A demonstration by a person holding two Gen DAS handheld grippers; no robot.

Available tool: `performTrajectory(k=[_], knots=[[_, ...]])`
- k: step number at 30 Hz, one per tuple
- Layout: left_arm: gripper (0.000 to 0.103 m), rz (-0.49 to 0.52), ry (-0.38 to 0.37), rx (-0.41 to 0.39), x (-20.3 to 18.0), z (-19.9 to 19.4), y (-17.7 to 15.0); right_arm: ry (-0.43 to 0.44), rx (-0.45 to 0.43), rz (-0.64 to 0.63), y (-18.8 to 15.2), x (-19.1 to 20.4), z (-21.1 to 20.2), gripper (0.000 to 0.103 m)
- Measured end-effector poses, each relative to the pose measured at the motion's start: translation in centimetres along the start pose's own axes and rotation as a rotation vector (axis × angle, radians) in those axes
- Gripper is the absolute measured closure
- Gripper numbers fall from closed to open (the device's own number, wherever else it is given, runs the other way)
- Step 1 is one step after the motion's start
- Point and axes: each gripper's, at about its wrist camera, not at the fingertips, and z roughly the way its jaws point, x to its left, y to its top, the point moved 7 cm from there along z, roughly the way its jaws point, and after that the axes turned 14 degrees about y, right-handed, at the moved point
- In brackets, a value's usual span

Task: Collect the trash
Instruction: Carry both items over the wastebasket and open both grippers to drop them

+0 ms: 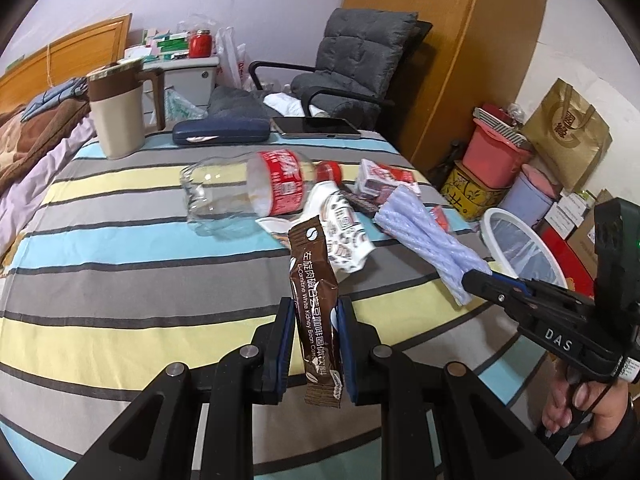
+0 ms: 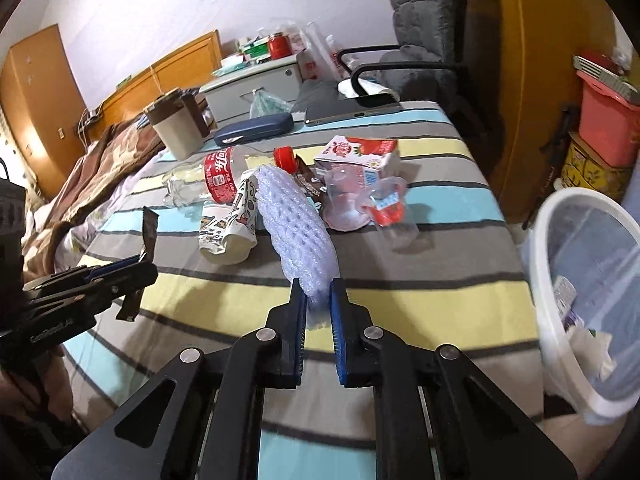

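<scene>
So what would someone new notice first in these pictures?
Probably the two grippers, each holding trash above the striped table: the left gripper grips a brown coffee sachet, the right gripper a white foam net. Behind them lie a clear bottle and a paper cup; a white bin stands at the table's right.

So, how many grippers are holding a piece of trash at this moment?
2. The left gripper is shut on the brown coffee sachet; the right gripper is shut on the white foam net, above the striped table.
</scene>
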Motion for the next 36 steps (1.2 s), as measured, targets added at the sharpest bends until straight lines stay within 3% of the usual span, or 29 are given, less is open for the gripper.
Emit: performTrajectory(k=[15, 36], knots=[[0.081, 0.11, -0.098, -0.016, -7.2, -0.4, 1.5, -0.1, -0.094, 0.109, -1.2, -3.6, -4.7, 0.089], [0.081, 0.362, -0.368, -0.005, -25.7, 1.6, 3.0, -0.353, -0.184, 0.333, -4.8, -13.5, -12.2, 0.089]])
